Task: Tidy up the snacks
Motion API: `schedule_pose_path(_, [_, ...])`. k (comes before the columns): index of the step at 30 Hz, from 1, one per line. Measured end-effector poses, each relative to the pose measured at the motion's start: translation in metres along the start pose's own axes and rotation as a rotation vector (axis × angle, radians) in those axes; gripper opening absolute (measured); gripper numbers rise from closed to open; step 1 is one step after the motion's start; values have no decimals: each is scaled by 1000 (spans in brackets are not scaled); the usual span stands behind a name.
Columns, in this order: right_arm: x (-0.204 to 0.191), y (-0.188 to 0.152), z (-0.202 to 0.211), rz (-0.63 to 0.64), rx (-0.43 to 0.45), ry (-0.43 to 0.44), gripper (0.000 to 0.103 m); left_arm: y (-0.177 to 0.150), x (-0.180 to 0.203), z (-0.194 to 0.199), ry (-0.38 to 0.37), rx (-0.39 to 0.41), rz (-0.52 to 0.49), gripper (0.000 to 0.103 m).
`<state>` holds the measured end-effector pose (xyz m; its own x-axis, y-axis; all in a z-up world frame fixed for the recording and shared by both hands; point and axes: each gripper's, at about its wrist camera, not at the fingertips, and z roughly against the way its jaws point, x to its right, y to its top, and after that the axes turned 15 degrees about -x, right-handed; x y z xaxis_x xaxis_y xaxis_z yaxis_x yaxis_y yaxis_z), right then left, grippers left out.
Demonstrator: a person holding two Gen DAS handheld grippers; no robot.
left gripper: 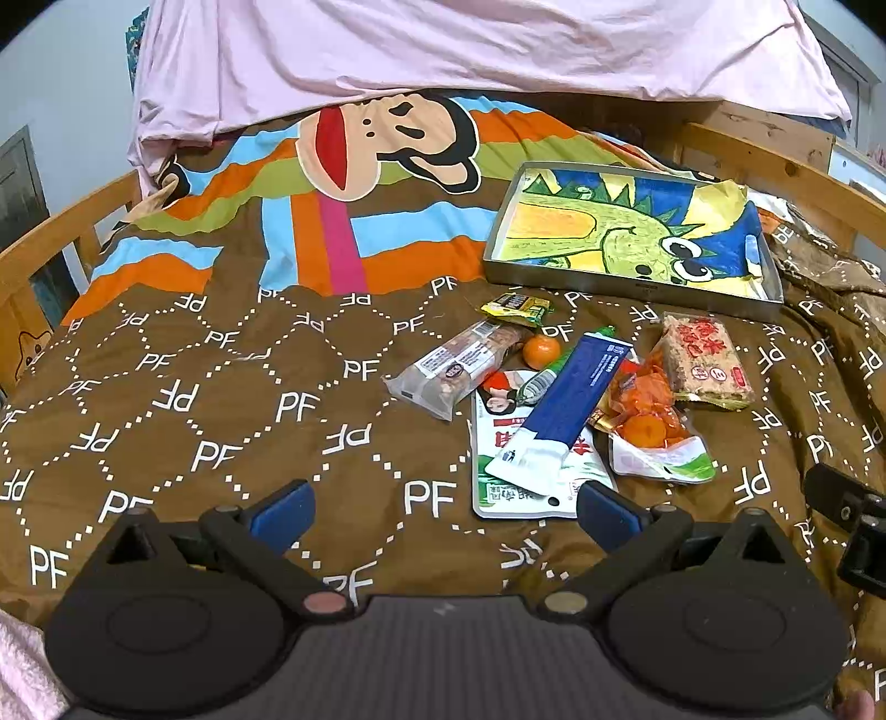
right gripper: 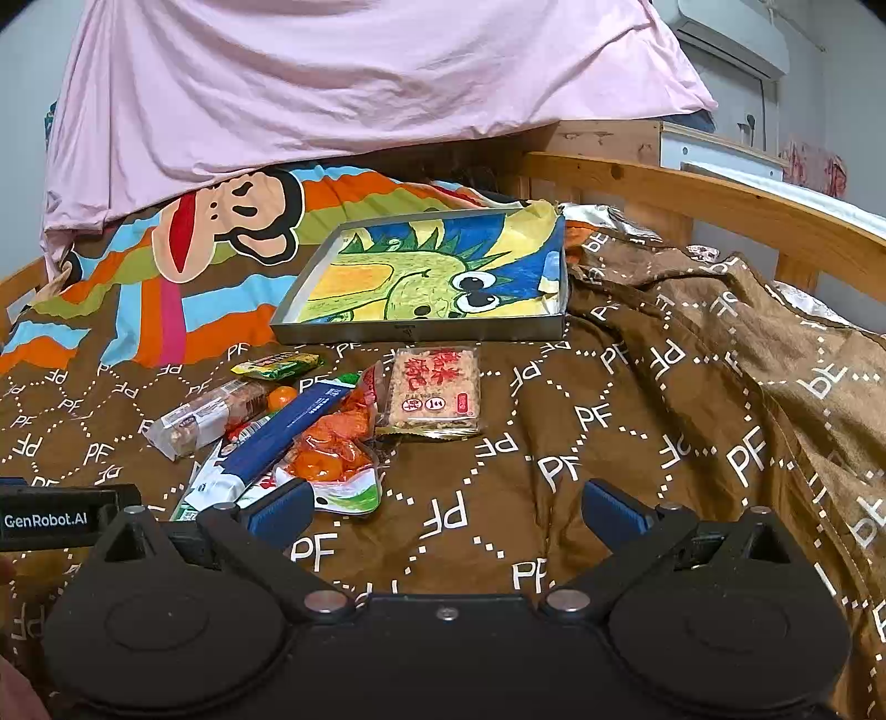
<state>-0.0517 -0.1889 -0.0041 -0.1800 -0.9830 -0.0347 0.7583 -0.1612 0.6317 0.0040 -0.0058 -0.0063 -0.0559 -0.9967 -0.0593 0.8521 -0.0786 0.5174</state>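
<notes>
A pile of snacks lies on the brown bedspread: a long blue packet [left gripper: 565,404] [right gripper: 282,432], a clear bag of orange pieces [left gripper: 648,421] [right gripper: 332,448], a rice cake pack with red print [left gripper: 706,360] [right gripper: 434,390], a nut bar [left gripper: 459,363] [right gripper: 207,418], a small orange [left gripper: 541,351] [right gripper: 282,396], a yellow-green sachet [left gripper: 518,307] [right gripper: 277,364] and a white-green pouch [left gripper: 526,471]. Behind them sits a metal tray [left gripper: 631,285] [right gripper: 421,333] lined with a dinosaur drawing. My left gripper [left gripper: 443,509] is open, short of the pile. My right gripper [right gripper: 446,512] is open over bare bedspread.
The wooden bed rail [right gripper: 692,194] curves along the right and another rail [left gripper: 61,232] along the left. A pink sheet [left gripper: 443,44] hangs across the far end. The bedspread bunches in folds [right gripper: 747,343] to the right of the tray.
</notes>
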Motion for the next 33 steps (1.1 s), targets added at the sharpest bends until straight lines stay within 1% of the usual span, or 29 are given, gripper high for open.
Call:
schedule_pose_path(7, [0, 0, -1, -3, -3, 3, 102, 9, -5, 2, -1, -8, -2, 103])
schedule_pose_path(11, [-2, 7, -3, 6, -24, 13, 102, 18, -6, 4, 0, -12, -40, 103])
schedule_pose_path(17, [-5, 28, -8, 73, -32, 36, 102, 39, -12, 1, -53, -39, -91, 103])
schedule_pose_path(22, [-10, 43, -19, 191, -32, 36, 102, 57, -11, -18, -99, -97, -187, 103])
schedule_pose_path(25, [-12, 49, -32, 255, -35, 32, 102, 70, -10, -31, -110, -110, -244, 103])
schedule_pose_path(29, [-17, 53, -52, 306, -49, 73, 102, 86, -7, -48, -135, -106, -308, 103])
schedule_pose_path(33, [-28, 56, -71, 382, -64, 134, 102, 96, 0, -66, -180, -107, -386, 103])
